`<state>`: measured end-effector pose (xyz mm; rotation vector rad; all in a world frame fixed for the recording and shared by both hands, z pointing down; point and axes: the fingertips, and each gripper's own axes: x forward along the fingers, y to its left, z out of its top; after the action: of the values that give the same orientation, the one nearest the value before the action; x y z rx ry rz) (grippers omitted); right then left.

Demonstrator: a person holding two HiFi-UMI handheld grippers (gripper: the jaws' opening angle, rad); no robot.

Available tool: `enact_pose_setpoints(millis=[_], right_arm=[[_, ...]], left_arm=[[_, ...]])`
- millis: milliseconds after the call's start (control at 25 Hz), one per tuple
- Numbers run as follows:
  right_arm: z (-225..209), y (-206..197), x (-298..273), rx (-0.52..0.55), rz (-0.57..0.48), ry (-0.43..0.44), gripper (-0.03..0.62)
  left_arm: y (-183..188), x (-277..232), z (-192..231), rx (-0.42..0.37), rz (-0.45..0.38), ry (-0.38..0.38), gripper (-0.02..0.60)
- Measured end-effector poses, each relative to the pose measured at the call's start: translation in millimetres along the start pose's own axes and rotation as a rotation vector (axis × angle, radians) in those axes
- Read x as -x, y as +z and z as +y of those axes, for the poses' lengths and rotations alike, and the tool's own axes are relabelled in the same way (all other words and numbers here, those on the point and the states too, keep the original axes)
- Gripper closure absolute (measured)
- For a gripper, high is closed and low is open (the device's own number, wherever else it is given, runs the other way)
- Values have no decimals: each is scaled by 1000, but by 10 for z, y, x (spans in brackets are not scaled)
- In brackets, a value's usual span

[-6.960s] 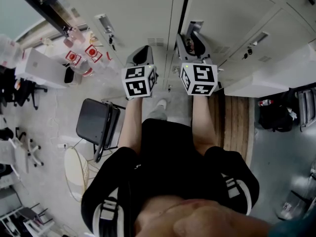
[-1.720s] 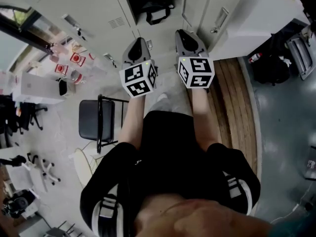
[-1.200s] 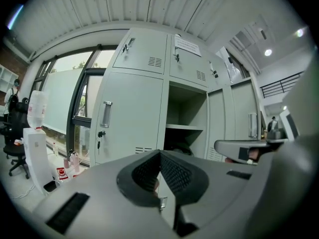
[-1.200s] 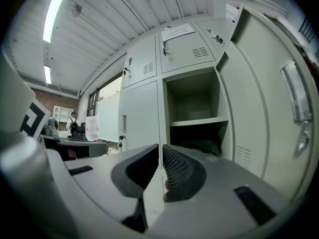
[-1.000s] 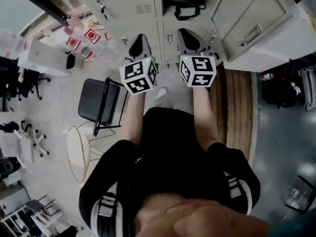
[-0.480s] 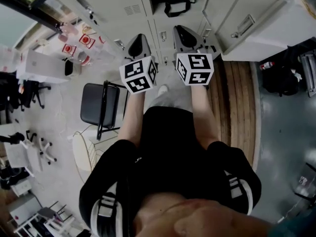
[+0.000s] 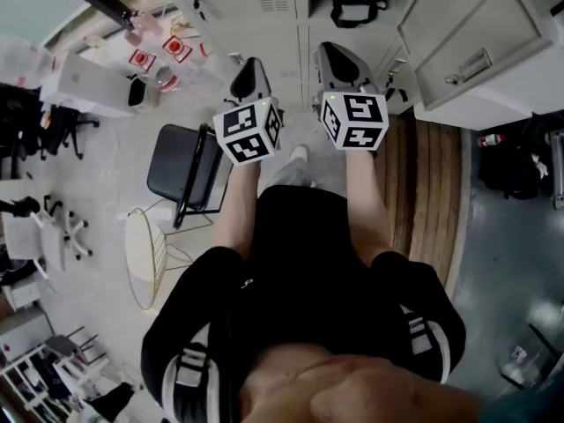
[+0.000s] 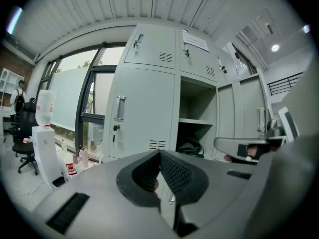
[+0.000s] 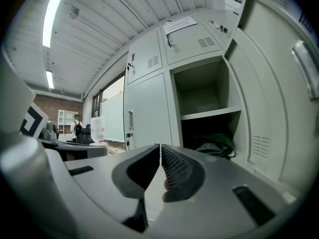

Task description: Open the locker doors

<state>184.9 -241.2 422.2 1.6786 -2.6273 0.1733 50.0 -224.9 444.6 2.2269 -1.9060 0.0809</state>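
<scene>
Two hand-held grippers (image 7: 250, 67) (image 7: 327, 51), right closing; one bag (image 7: 351, 9)

Open locker (image 9: 202, 86) stands clear above its shelf (image 9: 209, 114); a dark bag (image 9: 217, 146) fills below; swung door (image 9: 279, 103) blocks the right

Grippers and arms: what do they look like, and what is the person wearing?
The left gripper and right gripper are each a grey shell with a white cube of black square markers. The tongs carry dark ribbed pads. No cables show. The person wears a black short-sleeved top with white-striped sleeves.
</scene>
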Motion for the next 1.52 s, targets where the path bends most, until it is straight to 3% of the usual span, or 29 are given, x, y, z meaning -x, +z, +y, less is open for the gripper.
enact_pose_setpoints(millis=[320,600,920,1240,1520], right_arm=[[520,-160,-279,8,44,116,576],[769,-306,-551,0,83,156,576],[1351,-449,-927,25,109,191,576],[1734,-183,-1359,82,86,187,574],[2021,-178,-1779,47,98,144,574]], left_arm=[[-14,183,621,43,5,127,571],[-111,176,891,73,22,158,571],[-68,136,1469,94,26,186,571],[150,-176,2004,131,11,129,571],[264,-463,2398,97,53,37,571]])
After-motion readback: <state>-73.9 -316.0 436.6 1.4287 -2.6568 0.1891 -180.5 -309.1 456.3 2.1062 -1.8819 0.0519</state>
